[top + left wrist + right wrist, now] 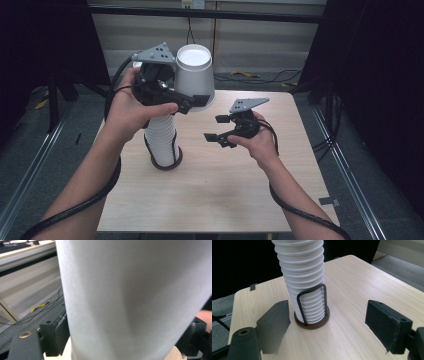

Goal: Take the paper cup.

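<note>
My left gripper [192, 102] clamps a white paper cup [194, 75], upside down above the cup stack [162, 137]. My right gripper [217, 135], far right of it, gapes empty. Squeeze harder and I judge the thin wall may crumple.

Light wood table [220, 200], grey floor [30, 145], black curtains [385, 75]

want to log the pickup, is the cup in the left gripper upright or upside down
Upside down: in the high view the white cup held by the left gripper shows its closed base on top, wider rim below.
</note>
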`<state>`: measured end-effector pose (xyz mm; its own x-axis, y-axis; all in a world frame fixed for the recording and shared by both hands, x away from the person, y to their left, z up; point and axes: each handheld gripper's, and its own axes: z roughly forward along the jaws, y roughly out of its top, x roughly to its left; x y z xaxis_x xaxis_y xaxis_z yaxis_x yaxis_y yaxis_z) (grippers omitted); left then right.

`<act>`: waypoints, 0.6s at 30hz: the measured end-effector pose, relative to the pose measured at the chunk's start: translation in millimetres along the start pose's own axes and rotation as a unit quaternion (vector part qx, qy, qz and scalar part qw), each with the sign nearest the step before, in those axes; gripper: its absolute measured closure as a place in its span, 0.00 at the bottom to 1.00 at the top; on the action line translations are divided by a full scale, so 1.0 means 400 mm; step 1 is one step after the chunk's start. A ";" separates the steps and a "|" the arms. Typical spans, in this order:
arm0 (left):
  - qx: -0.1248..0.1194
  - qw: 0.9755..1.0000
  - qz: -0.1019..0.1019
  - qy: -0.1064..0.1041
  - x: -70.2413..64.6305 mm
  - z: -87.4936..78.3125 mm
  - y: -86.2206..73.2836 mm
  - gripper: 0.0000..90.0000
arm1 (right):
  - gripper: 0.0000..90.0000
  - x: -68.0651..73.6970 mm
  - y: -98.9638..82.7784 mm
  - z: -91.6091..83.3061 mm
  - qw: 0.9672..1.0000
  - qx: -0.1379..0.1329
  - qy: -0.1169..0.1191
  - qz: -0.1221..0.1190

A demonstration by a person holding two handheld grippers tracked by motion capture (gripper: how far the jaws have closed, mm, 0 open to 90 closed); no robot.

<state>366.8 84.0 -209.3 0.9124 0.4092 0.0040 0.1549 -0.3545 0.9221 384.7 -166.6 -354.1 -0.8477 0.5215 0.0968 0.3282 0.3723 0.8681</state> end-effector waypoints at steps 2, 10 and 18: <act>0.009 1.000 0.001 -0.001 -0.003 0.010 -0.010 0.18 | 0.22 0.000 -0.005 -0.006 1.000 -0.001 0.002 -0.001; 0.044 0.999 0.003 -0.001 -0.008 0.045 -0.046 0.18 | 0.22 -0.004 -0.028 -0.022 1.000 0.013 -0.001 -0.011; 0.085 0.996 0.010 -0.006 -0.016 0.083 -0.092 0.18 | 0.22 -0.009 -0.051 -0.048 1.000 0.019 0.002 -0.019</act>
<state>367.8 66.7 -256.2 0.9205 0.3904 0.0168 0.1969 -0.5005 0.8430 373.1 -191.0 -362.7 -0.8617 0.5031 0.0666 0.3112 0.4202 0.8524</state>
